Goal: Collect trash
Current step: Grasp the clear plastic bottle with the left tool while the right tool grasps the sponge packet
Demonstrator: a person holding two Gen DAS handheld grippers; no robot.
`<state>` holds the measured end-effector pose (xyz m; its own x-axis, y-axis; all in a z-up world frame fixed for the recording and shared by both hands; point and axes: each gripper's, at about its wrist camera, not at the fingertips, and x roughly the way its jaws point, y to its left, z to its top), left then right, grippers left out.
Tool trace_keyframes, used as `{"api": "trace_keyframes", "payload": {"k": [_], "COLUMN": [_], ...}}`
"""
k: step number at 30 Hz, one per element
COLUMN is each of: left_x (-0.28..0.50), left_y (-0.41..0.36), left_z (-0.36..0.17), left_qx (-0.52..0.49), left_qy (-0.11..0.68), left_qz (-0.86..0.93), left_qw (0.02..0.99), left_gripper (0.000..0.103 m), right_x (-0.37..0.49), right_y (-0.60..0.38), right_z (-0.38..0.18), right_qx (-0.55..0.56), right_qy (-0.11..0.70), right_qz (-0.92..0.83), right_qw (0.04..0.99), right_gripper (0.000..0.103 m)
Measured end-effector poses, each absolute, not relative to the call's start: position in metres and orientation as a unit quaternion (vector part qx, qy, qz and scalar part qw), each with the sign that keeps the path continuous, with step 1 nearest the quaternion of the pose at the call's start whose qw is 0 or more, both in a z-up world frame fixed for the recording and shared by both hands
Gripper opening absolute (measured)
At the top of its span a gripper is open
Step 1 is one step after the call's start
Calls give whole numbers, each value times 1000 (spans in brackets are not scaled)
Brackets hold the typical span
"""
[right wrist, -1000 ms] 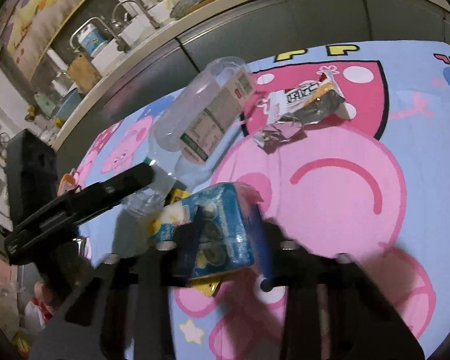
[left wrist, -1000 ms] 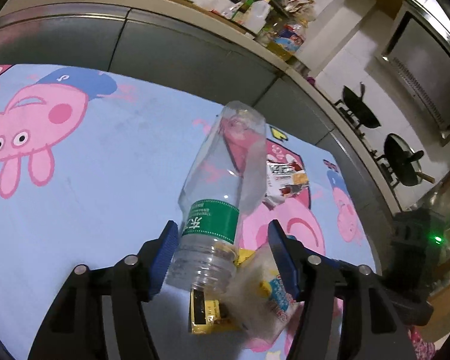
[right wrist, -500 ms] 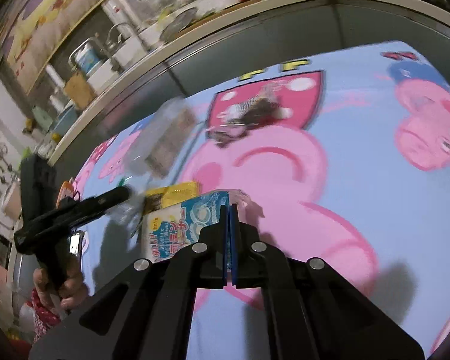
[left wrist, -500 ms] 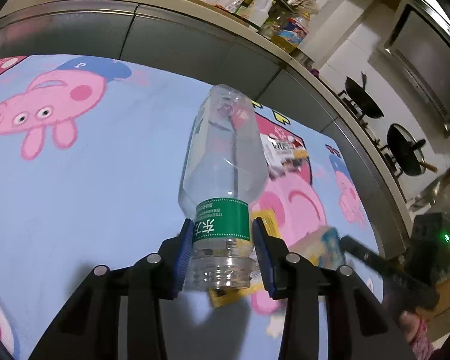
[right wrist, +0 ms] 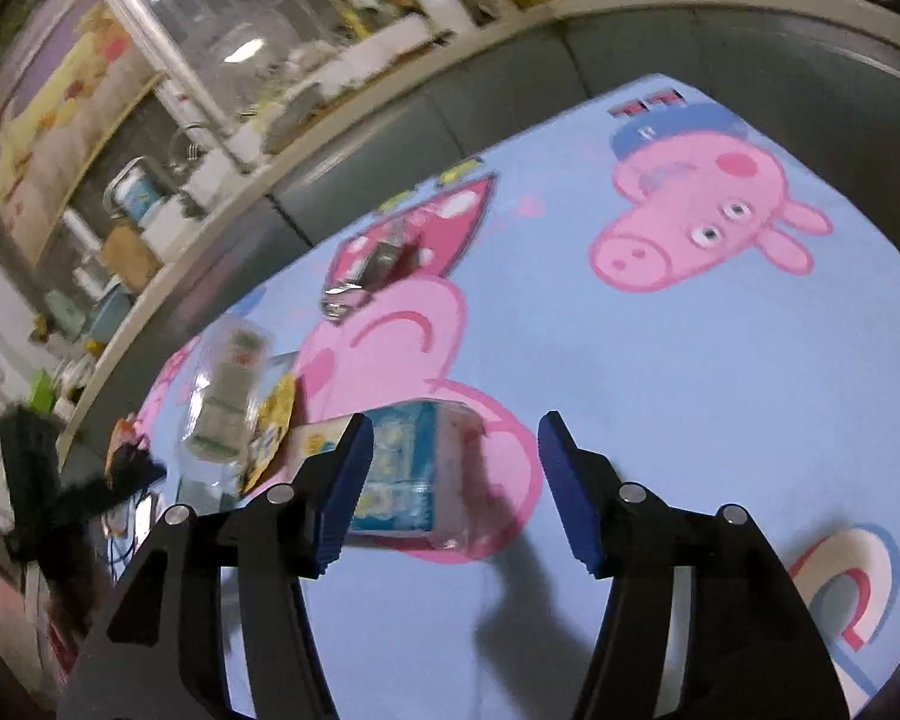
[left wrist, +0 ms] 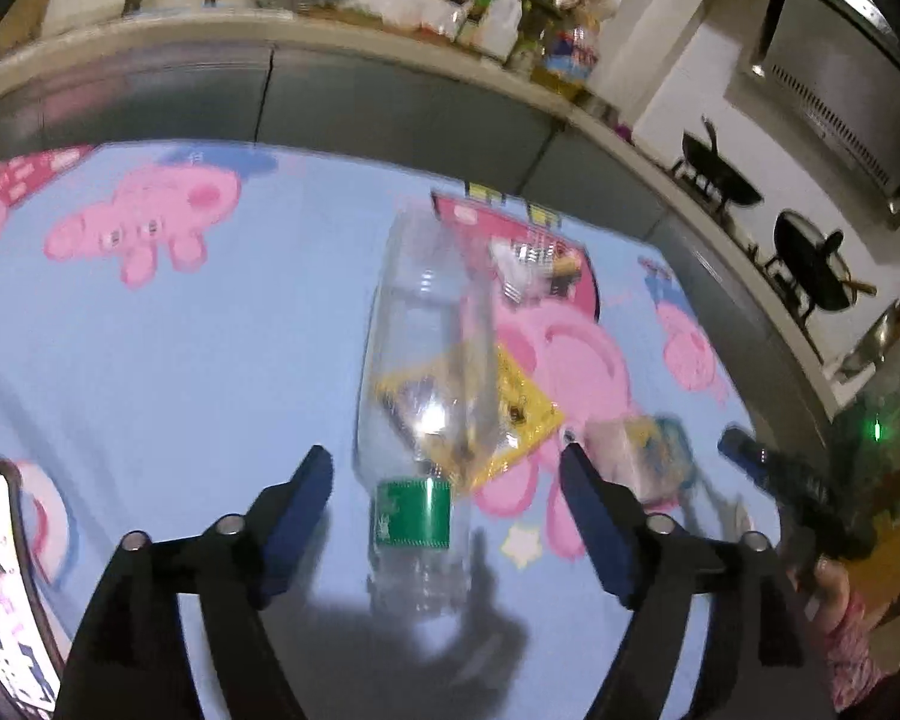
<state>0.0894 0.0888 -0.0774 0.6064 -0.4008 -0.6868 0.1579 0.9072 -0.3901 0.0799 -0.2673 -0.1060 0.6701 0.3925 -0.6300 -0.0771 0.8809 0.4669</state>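
Our table (left wrist: 150, 360), under its blue pig-print cloth, carries all the trash in 1 loose cluster. The bottle (left wrist: 426, 372) lies on its side there, neck toward us, resting partly over the yellow wrapper (left wrist: 525, 414). Half a second ago our left tool (left wrist: 447, 480) was clamped on that bottle near its green label; now its jaws stand wide apart on either side and touch nothing. Our right tool (right wrist: 450, 468) was pinched shut on the blue packet (right wrist: 405, 474) then; now it too is spread open, and the packet sits on the cloth just beside its left finger. A silver wrapper (right wrist: 372, 270) lies farther off. We judge both items were dropped together as a pile, so gathering goes on; the silver wrapper looks next.
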Motion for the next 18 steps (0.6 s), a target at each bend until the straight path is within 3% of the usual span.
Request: {"api": "trace_keyframes", "payload": {"k": [2,10,14,18], "left_x": [97,140,142,139], "left_y": [82,48,40,43], "left_z": [-71,-98,-106,-105], "left_qx": [-133,-61,-41,-36], "left_qy": [408,465,473,470], "left_qz": [-151,-92,-87,-91], "left_qw": [891,878,876,877], "left_gripper": [86,86,63,62], "right_x": [77,75,81,90], "right_y": [-257,-213,-195,-181], "right_z": [-103,-123,-123,-126], "right_qx": [178,76,-15,-117], "right_qy": [381,408,397,380], "right_qz": [154,194,209,231], "right_qw": [894,889,894,888], "right_gripper": [67,84,90,97]}}
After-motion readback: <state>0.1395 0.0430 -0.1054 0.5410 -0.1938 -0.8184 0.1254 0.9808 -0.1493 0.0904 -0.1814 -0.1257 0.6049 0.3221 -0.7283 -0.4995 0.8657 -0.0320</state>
